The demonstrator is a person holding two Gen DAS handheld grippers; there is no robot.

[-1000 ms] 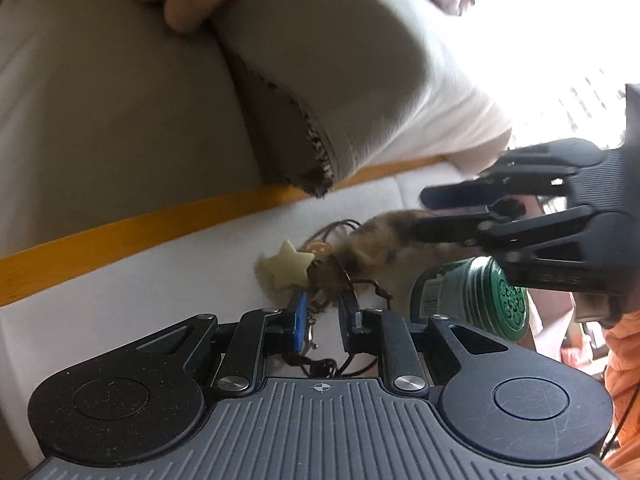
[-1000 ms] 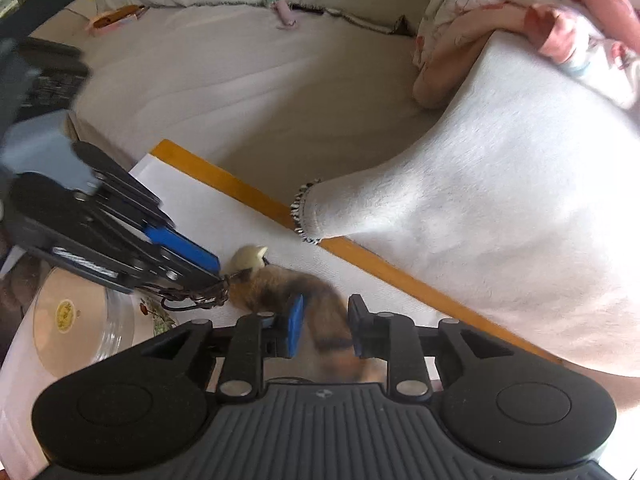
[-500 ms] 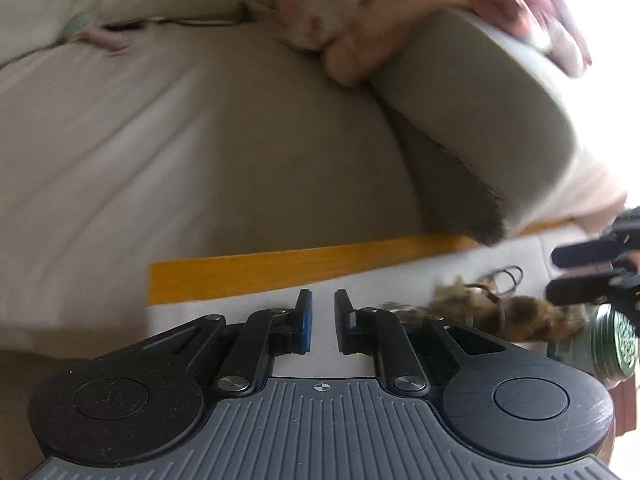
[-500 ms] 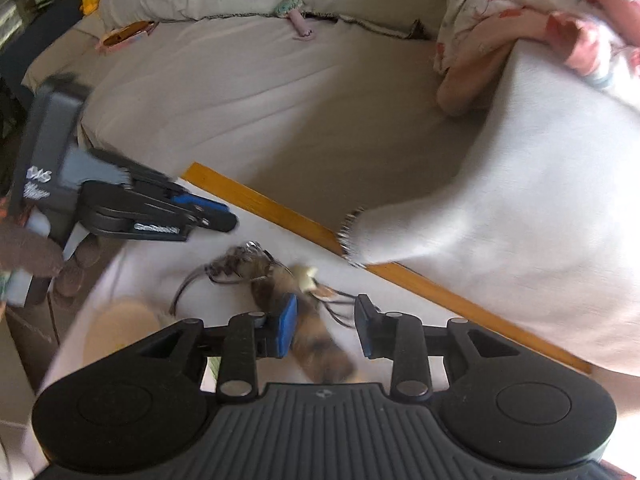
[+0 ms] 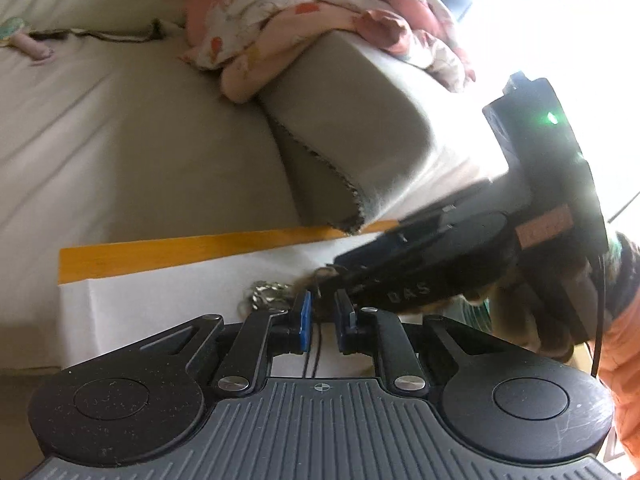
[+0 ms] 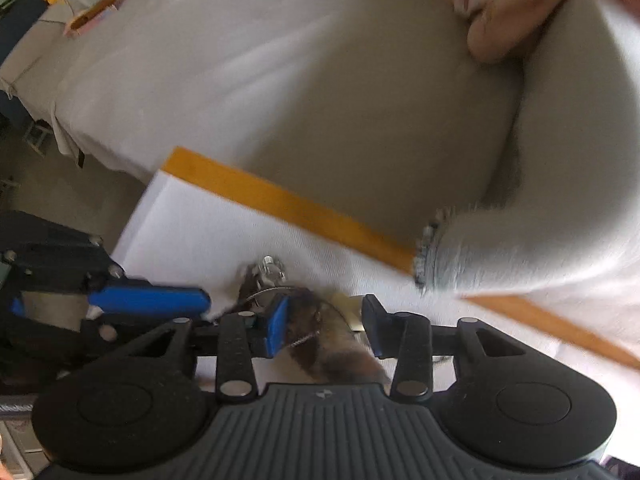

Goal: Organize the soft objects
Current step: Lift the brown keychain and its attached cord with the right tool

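Right gripper [image 6: 325, 326] low in frame, opening around furry keychain [image 6: 332, 344], pads not pressing. Left gripper [image 5: 322, 320] nearly closed, seemingly pinching thin cords [image 5: 314, 350]. Likely snag: cords dragging keychain off white table [image 5: 168, 292]

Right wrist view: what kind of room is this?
Most likely a bedroom in a home. A wide beige bed sheet covers a mattress, a folded grey blanket lies on it with a pink floral quilt bunched behind, and a white board with an orange edge sits alongside.
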